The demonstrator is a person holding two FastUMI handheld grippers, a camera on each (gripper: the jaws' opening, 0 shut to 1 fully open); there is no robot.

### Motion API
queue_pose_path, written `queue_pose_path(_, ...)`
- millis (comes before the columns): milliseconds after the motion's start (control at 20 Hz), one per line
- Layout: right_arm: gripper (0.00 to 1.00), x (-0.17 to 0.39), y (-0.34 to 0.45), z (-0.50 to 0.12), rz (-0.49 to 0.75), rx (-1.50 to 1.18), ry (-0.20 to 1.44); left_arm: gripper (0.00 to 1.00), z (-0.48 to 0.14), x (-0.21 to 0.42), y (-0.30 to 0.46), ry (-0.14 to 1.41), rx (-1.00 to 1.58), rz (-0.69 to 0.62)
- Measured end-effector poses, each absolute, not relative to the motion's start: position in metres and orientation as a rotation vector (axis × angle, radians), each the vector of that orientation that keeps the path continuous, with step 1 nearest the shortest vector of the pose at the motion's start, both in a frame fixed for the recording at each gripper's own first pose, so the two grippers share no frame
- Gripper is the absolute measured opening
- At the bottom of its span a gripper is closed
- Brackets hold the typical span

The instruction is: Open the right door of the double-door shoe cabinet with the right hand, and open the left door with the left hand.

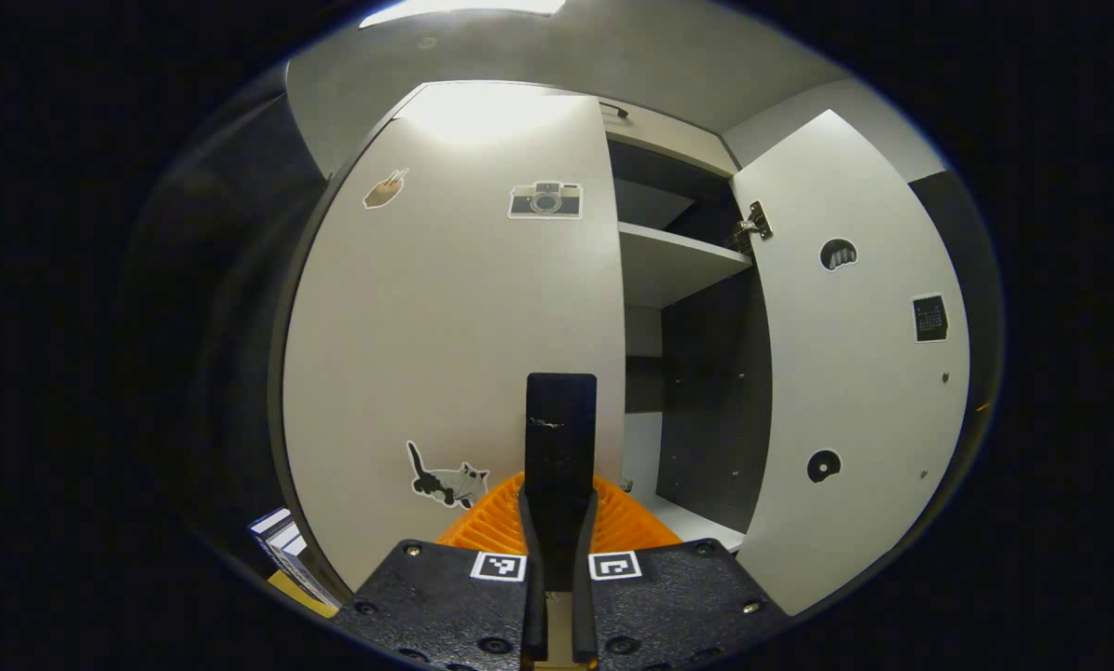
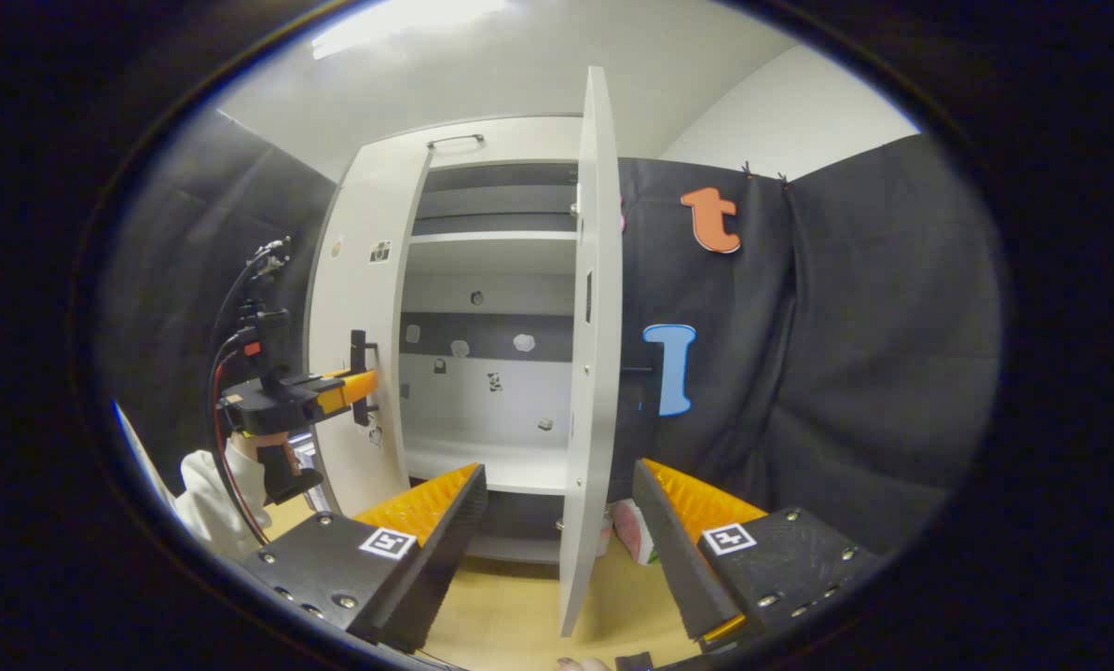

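The white shoe cabinet's left door [image 1: 445, 326], with a camera sticker and a cat sticker, faces me close up in the left gripper view. My left gripper [image 1: 561, 489] is shut on that door's upright black handle [image 1: 561, 429]. The right door [image 1: 855, 354] stands swung wide open. In the right gripper view the right door [image 2: 589, 326] is seen edge-on, its black handle [image 2: 636, 371] sticking out on the far side. My right gripper [image 2: 558, 471] is open, a little short of the door's edge, with nothing held. The left gripper [image 2: 361, 384] shows there on the left door's handle [image 2: 359, 359].
Shelves [image 2: 491, 238] and a stickered back panel show inside the cabinet. A white sleeve [image 2: 207, 503] and cables trail from the left gripper. The wooden floor [image 2: 510, 606] lies below, with small pink and white items [image 2: 626, 531] by the cabinet's foot. Black cloth [image 2: 845, 373] hangs on the right.
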State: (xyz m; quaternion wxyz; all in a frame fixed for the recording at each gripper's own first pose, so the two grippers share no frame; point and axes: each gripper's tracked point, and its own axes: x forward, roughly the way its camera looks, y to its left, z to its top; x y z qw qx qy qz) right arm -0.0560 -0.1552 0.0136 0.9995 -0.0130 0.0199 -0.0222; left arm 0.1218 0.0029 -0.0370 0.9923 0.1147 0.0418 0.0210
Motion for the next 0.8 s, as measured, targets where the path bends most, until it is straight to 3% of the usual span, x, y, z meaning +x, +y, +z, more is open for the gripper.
queue_pose_path(350, 0.94, -0.074, -0.148, 0.019, 0.053, -0.041, 0.03, 0.1, -0.013, 0.056, 0.023, 0.08, 0.244, 0.129)
queue_pose_path(800, 0.96, -0.08, -0.11, 0.026, 0.006, -0.008, -0.014, 0.07, 0.014, -0.003, 0.069, 0.079, 0.254, 0.166)
